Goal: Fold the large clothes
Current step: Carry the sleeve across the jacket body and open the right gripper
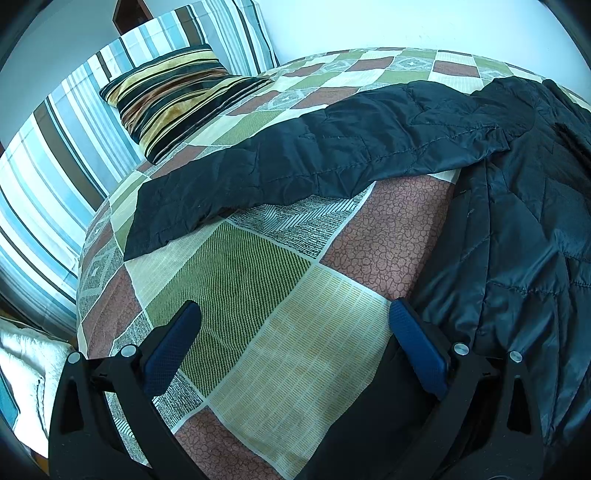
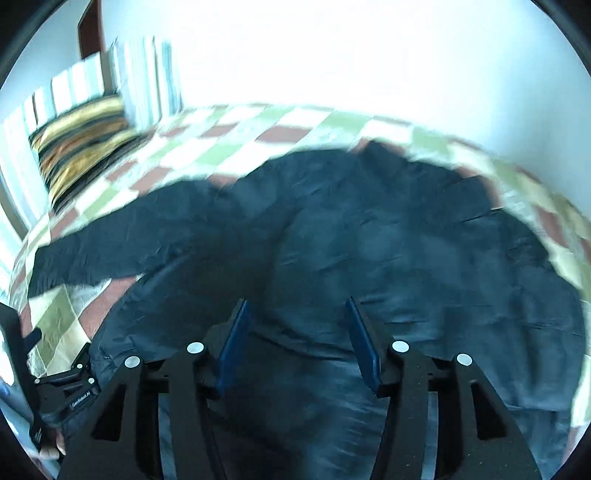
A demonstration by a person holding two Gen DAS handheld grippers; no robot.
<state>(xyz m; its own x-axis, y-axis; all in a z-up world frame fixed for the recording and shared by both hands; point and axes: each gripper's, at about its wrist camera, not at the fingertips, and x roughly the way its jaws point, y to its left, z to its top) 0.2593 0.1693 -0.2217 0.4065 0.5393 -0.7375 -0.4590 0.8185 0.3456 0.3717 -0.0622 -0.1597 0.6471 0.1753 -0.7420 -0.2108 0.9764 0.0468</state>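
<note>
A large black quilted jacket (image 1: 517, 229) lies spread on the bed, its sleeve (image 1: 295, 162) stretched out to the left over the patterned bedspread (image 1: 258, 295). My left gripper (image 1: 295, 314) is open and empty above the bedspread, its right finger beside the jacket's left edge. In the blurred right wrist view the jacket (image 2: 369, 240) fills the middle, sleeve (image 2: 110, 247) out to the left. My right gripper (image 2: 297, 306) is open and empty just above the jacket's body. The left gripper's body (image 2: 62, 380) shows at the lower left.
A striped velvet cushion (image 1: 173, 96) and blue-striped pillows (image 1: 55, 155) stand at the head of the bed, left. A white wall (image 1: 369, 22) runs behind the bed. The bed's left edge drops off beside a white cloth (image 1: 26, 365).
</note>
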